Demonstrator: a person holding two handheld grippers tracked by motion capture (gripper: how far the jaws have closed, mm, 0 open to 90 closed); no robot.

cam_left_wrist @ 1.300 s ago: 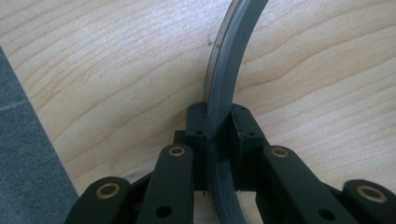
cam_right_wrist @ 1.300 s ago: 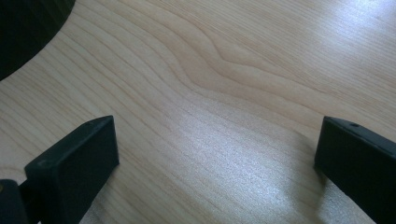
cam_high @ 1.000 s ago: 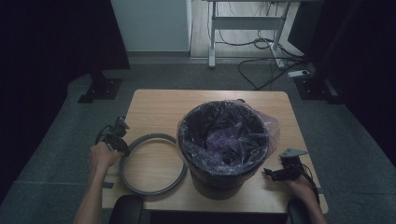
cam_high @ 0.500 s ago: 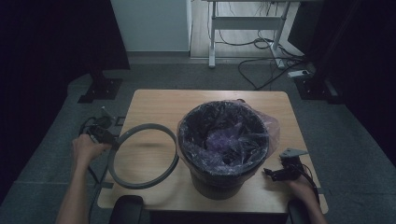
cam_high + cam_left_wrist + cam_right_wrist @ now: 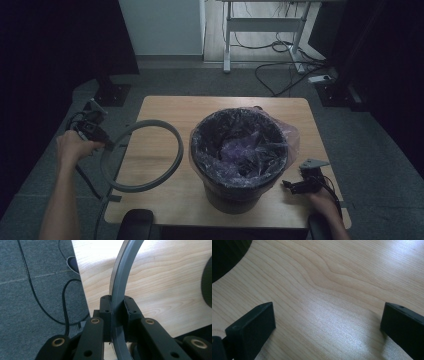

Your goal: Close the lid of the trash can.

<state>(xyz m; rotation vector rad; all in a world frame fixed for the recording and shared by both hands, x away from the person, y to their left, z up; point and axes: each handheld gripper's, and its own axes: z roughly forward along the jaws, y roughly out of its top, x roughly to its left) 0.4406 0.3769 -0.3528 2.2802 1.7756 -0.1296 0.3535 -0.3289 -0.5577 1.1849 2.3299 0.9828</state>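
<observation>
Grey plastic ring [image 5: 142, 156] is clamped at its left edge in the left gripper [image 5: 102, 142], tilted above the table [image 5: 165, 210] just left of the bin [image 5: 240, 150]; level it, centre it over the liner, press down evenly. Right gripper [image 5: 295, 186] rests released, empty. No readable writing

Three cameras are covering one wooden tabletop [image 5: 165, 200]: one fixed overhead, two riding on the grippers.

The high view is looking forward and down from the person's side, far enough to take in the whole tabletop and the floor beyond. The left gripper view is sitting very near the left gripper [image 5: 117, 312], looking along its jaws across the tabletop's left edge, sharing with the high view the grey ring [image 5: 172, 135] and that edge. The right gripper view is looking close and low over the wood by the front right corner, between its wide-apart jaws.
</observation>
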